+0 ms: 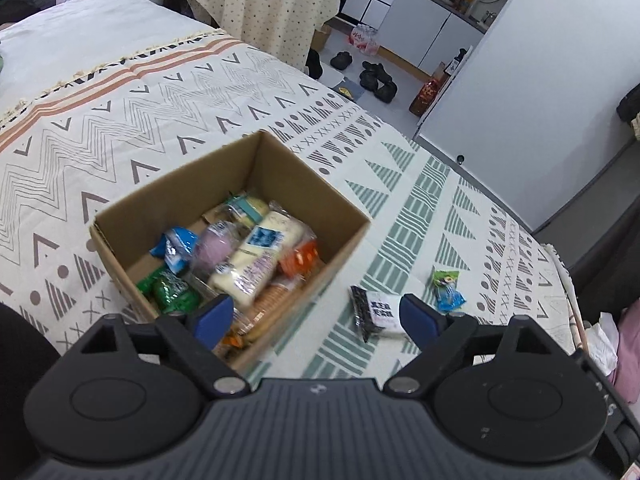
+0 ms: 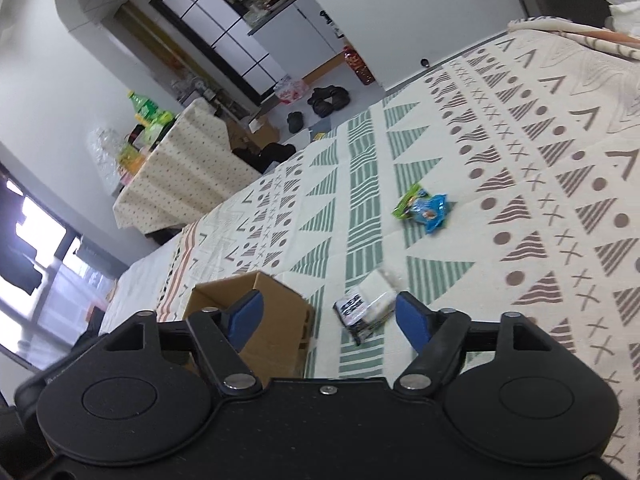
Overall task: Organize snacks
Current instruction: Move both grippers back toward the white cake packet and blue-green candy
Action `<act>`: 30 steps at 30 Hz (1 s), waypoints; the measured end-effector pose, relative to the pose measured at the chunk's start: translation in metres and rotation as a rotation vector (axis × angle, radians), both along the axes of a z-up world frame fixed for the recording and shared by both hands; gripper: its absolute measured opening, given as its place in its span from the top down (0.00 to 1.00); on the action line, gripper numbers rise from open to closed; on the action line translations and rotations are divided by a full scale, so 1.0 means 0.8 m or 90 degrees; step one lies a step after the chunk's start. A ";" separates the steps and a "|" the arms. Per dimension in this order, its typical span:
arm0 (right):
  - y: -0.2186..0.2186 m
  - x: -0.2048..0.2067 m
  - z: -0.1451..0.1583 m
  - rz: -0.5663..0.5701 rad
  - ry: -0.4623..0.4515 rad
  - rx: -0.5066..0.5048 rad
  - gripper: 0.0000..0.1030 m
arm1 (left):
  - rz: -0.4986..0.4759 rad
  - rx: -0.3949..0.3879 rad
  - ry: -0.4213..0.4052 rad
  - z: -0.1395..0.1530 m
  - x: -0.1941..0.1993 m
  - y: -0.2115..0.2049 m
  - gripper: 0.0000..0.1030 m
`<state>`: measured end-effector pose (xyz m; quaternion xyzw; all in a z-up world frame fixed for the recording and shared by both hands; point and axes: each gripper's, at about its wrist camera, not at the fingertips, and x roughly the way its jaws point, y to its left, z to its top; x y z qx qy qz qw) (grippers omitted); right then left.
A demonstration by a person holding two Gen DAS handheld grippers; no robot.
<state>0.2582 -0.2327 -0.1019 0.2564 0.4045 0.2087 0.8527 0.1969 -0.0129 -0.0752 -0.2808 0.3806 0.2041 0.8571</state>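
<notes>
Between right tongs [image 2: 328, 322], packet [image 2: 366, 308] (untouched)

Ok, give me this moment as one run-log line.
left gripper: open, empty | right gripper: open, empty | cardboard box: holds snacks | black-and-white packet, green-and-blue packets: on patterned cloth

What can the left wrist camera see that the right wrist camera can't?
Only the left wrist view looks into the box, showing the snacks packed inside. Only the right wrist view shows the window and green bottles on a side table. Both show the box, the black-and-white packet, the small green and blue packets on the patterned cloth, and the shoes.
</notes>
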 end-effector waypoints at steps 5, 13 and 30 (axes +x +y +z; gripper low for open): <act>-0.026 0.005 -0.002 -0.016 -0.013 0.027 0.17 | -0.010 0.026 0.017 0.001 0.009 -0.031 0.11; -0.064 0.019 -0.013 -0.048 0.014 0.060 0.10 | -0.015 0.045 0.030 -0.003 0.020 -0.067 0.07; -0.119 0.050 -0.033 -0.098 0.044 0.082 0.08 | -0.036 0.008 0.044 -0.045 0.075 -0.101 0.07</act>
